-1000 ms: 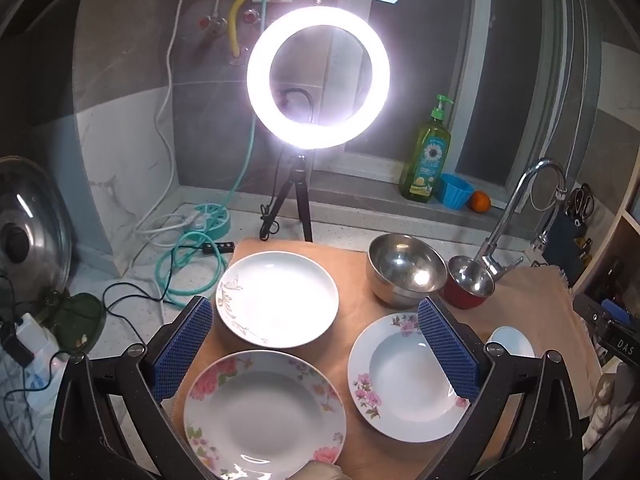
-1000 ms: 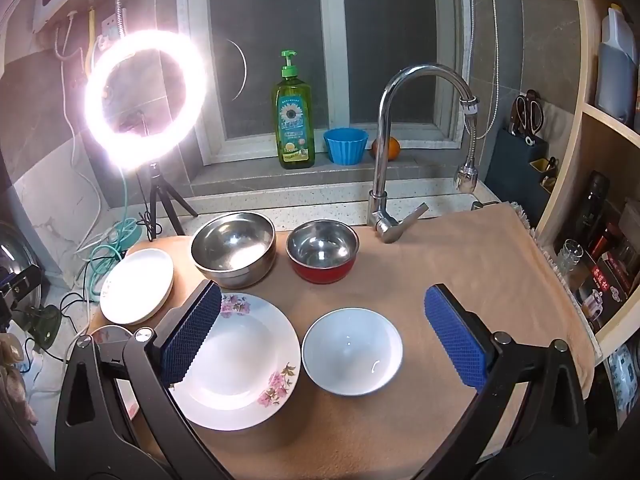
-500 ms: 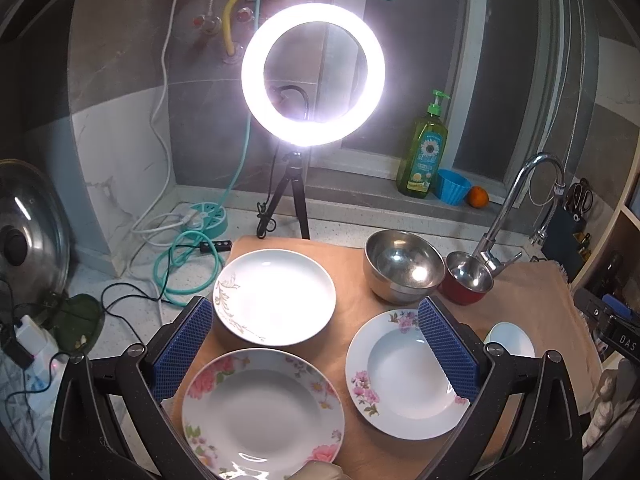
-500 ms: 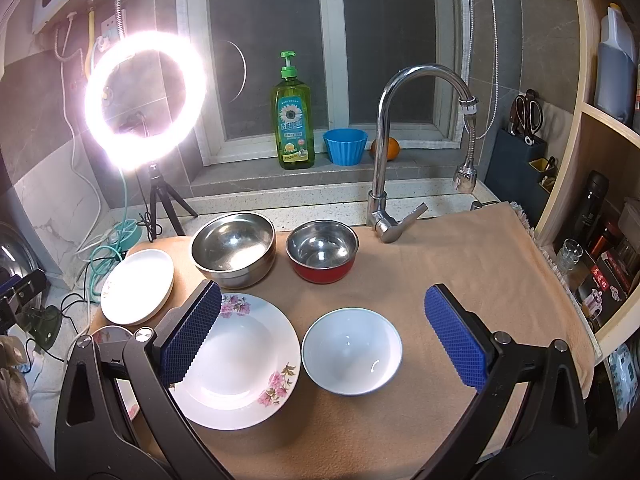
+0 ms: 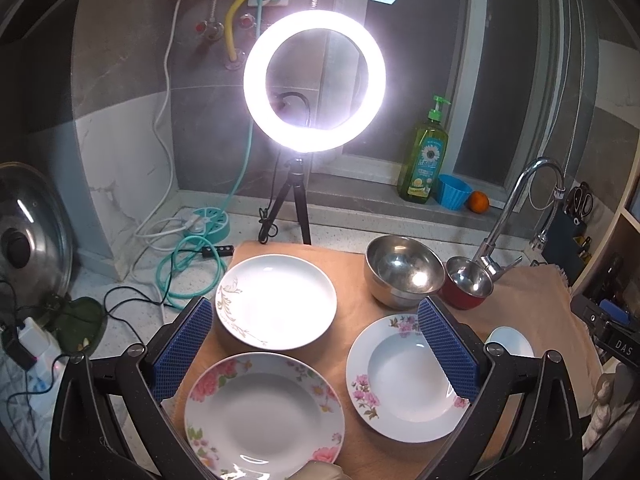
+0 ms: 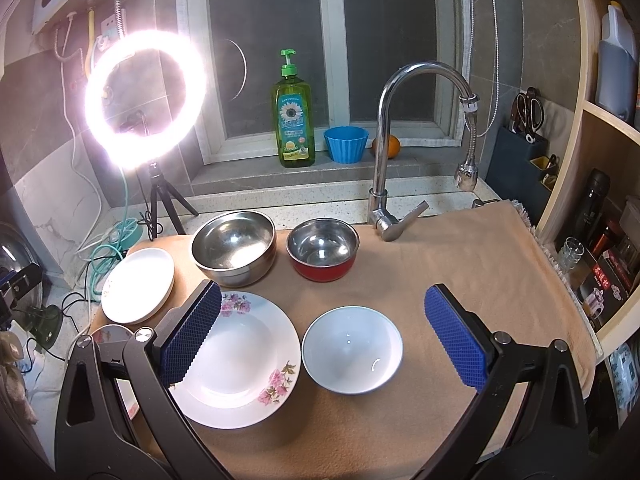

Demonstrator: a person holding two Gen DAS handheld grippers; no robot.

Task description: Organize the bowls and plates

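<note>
Nothing stacked yet, I judge. Left gripper (image 5: 316,344) jaws apart, empty; three plates (image 5: 276,300) lie separate between and beyond them. Right gripper (image 6: 324,330) jaws apart, empty; white bowl (image 6: 352,350) between them, steel bowls (image 6: 234,246) beyond on counter (image 6: 460,264).

Left tongs (image 5: 318,348) drifted a bit, so ring light (image 5: 315,80) & plates sit slightly lower/left in left wrist view vs 1 s ago; right wrist view barely differs

White letters "DAS" on a black device (image 5: 618,345) at right edge
</note>
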